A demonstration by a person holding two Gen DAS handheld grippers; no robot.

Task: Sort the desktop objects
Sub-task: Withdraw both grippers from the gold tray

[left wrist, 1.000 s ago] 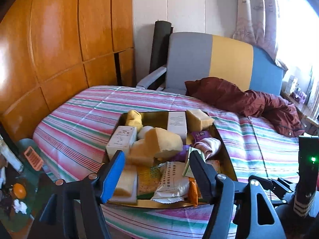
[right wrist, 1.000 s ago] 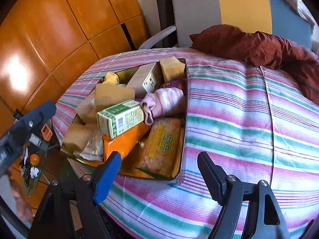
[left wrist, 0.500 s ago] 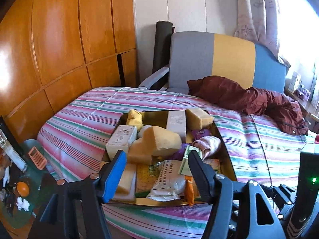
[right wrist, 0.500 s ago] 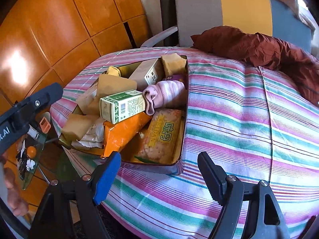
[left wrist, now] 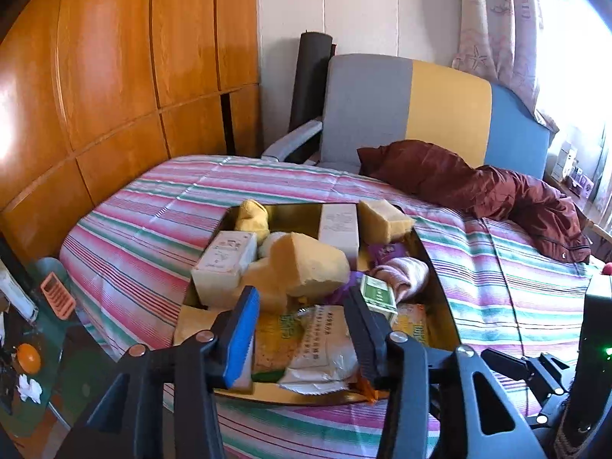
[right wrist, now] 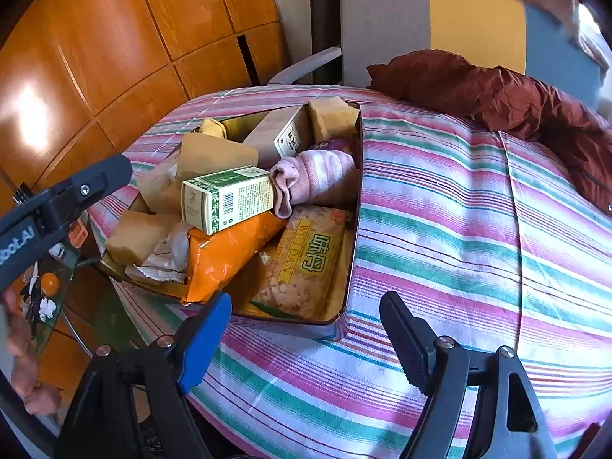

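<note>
A gold tray sits on the striped bedspread, piled with objects. In it are yellow sponge blocks, a white box, a green-and-white box, a pink sock, an orange packet, a cracker packet and a white packet. My left gripper hovers over the tray's near end, above the white packet. Its jaws are closing, with nothing pressed between the pads. My right gripper stands open over the bedspread, just in front of the tray's near corner.
A maroon jacket lies on the bed's far right, before a grey, yellow and blue chair. Wooden wardrobe panels fill the left. A low glass table with an orange stands beside the bed. A person's hand shows at the left edge.
The left jaws have drawn much closer together. In the right wrist view the left gripper's arm has come further in from the left, and the tray appears slightly nearer.
</note>
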